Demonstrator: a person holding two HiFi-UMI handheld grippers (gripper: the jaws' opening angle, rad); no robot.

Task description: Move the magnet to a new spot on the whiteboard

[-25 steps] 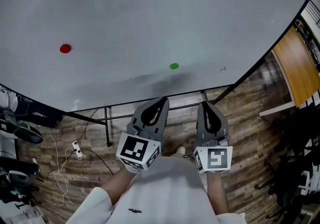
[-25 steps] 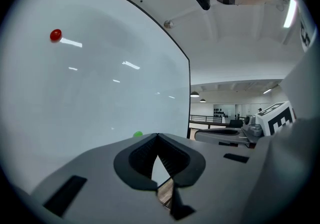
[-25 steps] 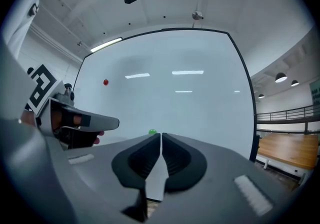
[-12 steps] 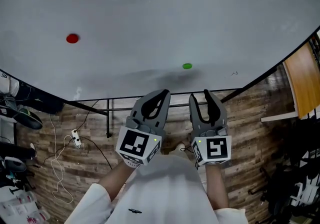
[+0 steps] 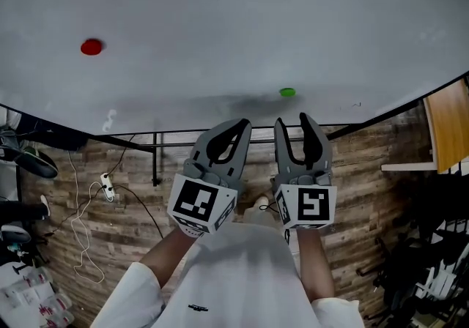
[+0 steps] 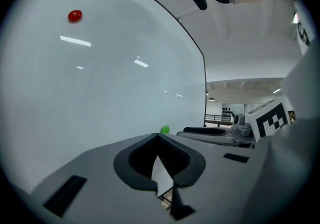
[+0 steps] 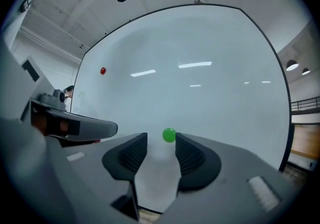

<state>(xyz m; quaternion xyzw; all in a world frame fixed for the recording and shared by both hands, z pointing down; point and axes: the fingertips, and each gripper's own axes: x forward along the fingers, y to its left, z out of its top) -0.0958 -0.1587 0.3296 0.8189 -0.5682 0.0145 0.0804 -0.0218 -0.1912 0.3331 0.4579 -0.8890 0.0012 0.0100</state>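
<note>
Approach step, by my reading. Right gripper (image 5: 293, 125) jaws were opening, nothing between them. The green magnet (image 5: 287, 91) sat on the whiteboard (image 5: 220, 26) at its 12 o'clock, apart. Left gripper (image 5: 238, 129) jaws were closed, empty. Next: advance, straddle the magnet, close.

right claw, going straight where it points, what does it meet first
Probably the green magnet on the whiteboard, straight ahead of the right claw; its jaws are opening, nothing between them. Depth is unclear.
</note>
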